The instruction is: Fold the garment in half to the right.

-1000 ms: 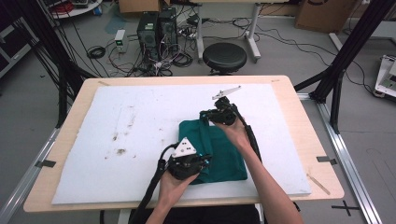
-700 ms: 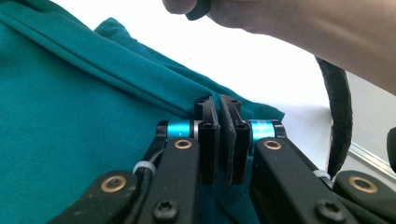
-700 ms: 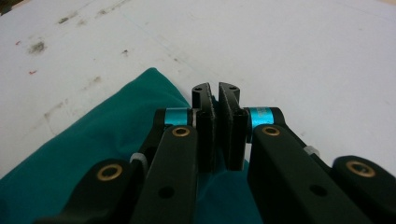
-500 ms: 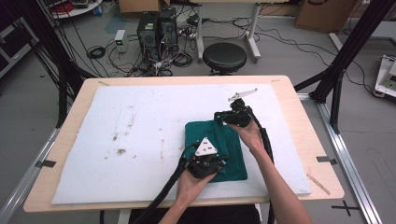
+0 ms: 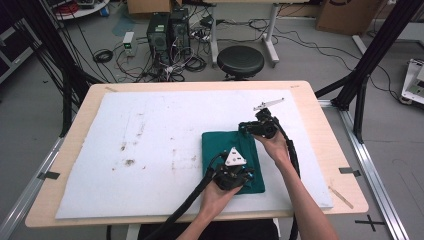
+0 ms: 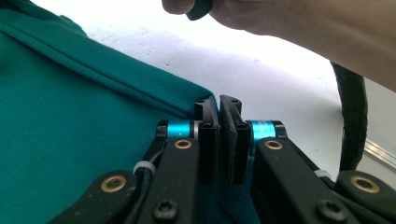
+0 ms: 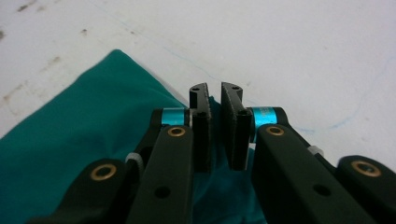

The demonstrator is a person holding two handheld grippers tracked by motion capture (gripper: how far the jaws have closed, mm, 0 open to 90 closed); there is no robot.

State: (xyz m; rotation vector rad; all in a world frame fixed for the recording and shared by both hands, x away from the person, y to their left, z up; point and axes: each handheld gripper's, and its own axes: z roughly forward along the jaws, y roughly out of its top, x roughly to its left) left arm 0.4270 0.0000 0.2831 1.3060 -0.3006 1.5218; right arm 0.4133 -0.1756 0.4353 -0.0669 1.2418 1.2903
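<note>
A green cloth (image 5: 225,147) lies folded into a narrow strip on the white mat (image 5: 150,125), right of centre. At the cloth's near right edge my left gripper (image 5: 244,170) is shut on the fabric. In the left gripper view its jaws (image 6: 219,100) pinch the hem of the cloth (image 6: 70,116). My right gripper (image 5: 246,126) is at the far right corner. Its jaws (image 7: 215,91) have just been opening, and a gap shows between the pads, with the corner of the cloth (image 7: 93,116) lying loose under them.
The mat covers most of the wooden table (image 5: 330,150), with brown stains (image 5: 127,155) on its left half. The other hand (image 6: 289,23) and its black cable (image 6: 352,121) show in the left gripper view. A black stool (image 5: 240,60) and computers (image 5: 167,30) stand beyond the table.
Both grippers moved right, carrying the cloth's left edge over onto its right side, so the cloth is now narrower. The right gripper's jaws have parted.
</note>
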